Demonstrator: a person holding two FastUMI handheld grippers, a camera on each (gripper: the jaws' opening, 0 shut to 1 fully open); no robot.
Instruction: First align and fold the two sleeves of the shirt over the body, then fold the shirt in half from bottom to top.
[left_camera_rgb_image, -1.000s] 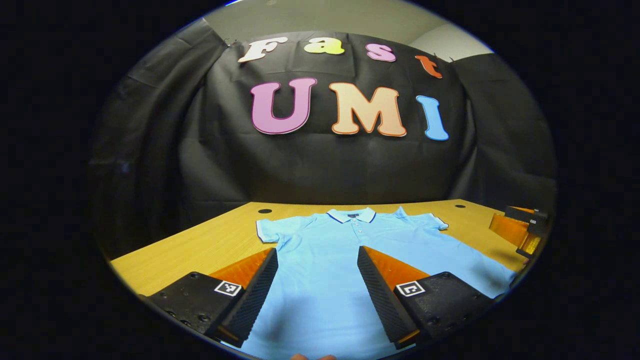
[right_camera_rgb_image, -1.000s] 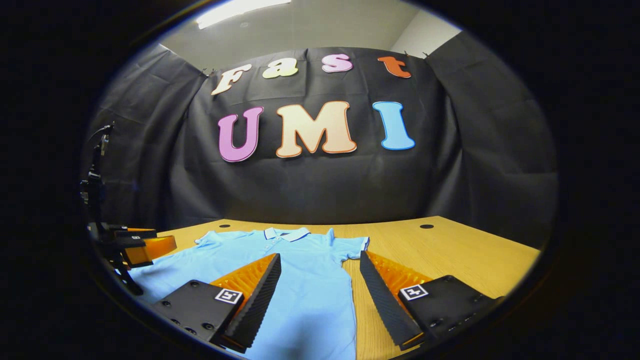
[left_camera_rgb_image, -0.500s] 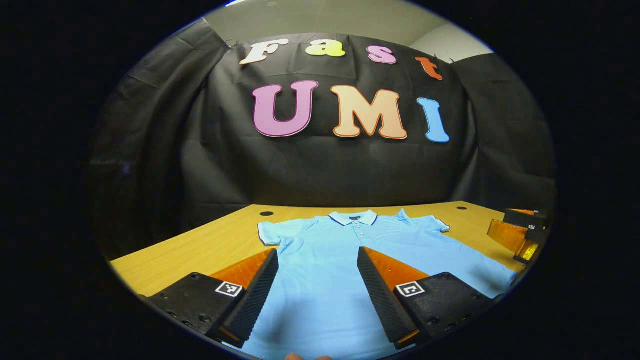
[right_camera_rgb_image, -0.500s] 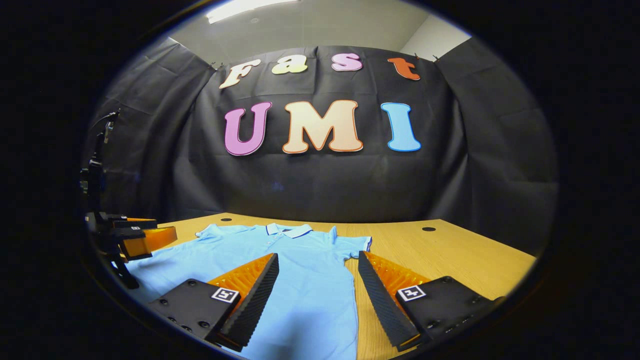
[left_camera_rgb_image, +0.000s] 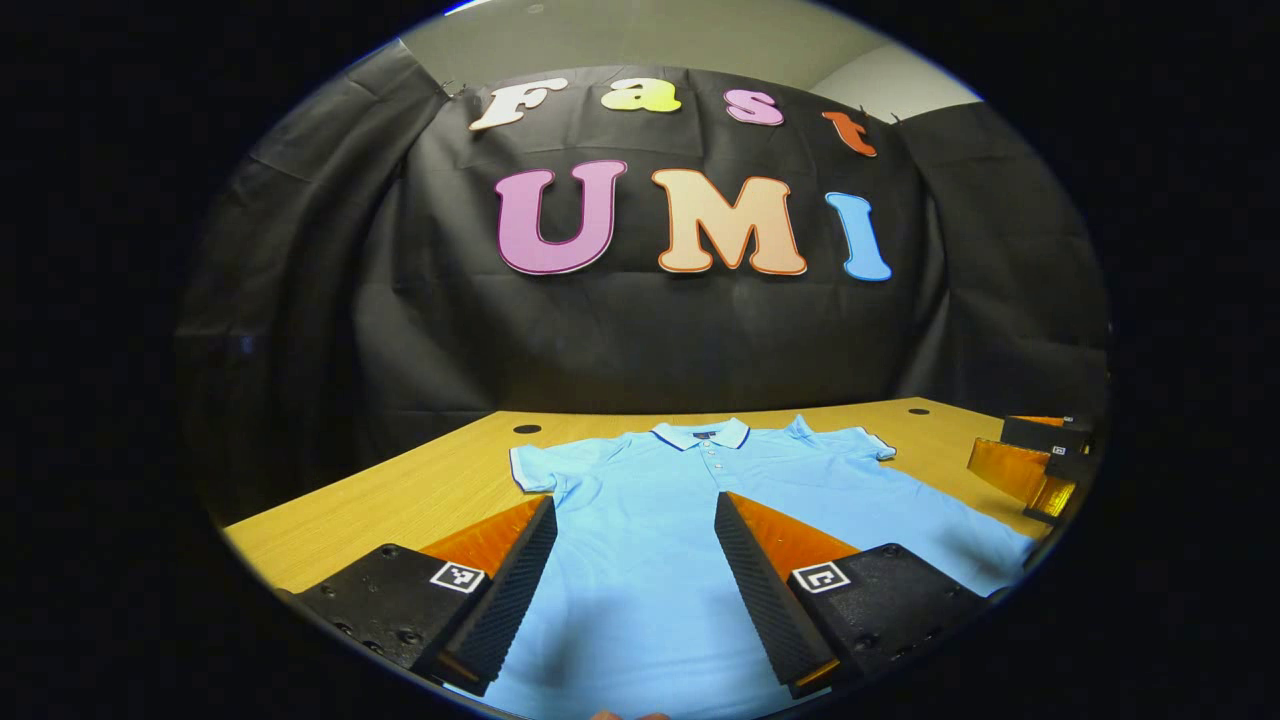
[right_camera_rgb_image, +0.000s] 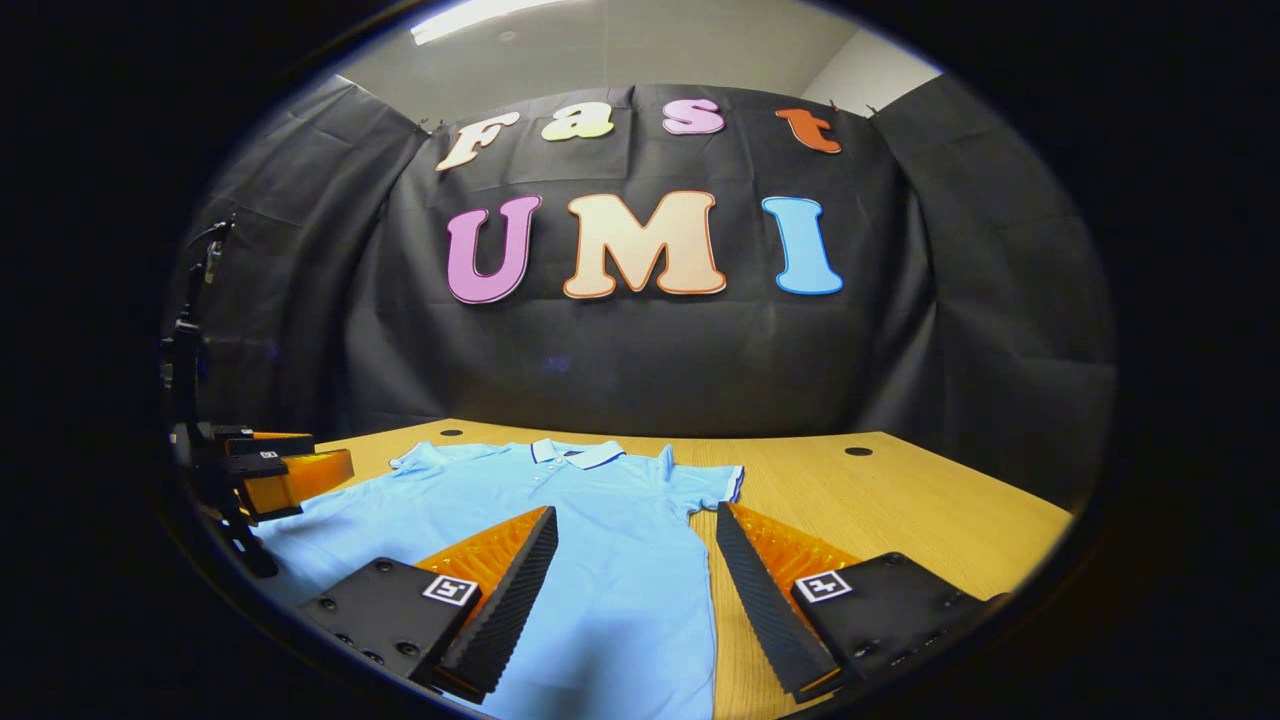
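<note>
Item: light-blue short-sleeved polo shirt (left_camera_rgb_image: 650, 560), flat on wooden table (right_camera_rgb_image: 930, 510), unfolded. My left gripper (left_camera_rgb_image: 635, 560) & right gripper (right_camera_rgb_image: 637, 575): both released, hovering. Step: pre-sleeve fold. Next: pinch sleeve hems.

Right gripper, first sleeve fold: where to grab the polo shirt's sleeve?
Take the right sleeve at its dark-trimmed cuff, coming from the bare table side. It lies flat and spread outward, so that edge is free. The right gripper is open.

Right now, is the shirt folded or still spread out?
Spread flat. The shirt lies open on the table, with both sleeves out sideways.
</note>
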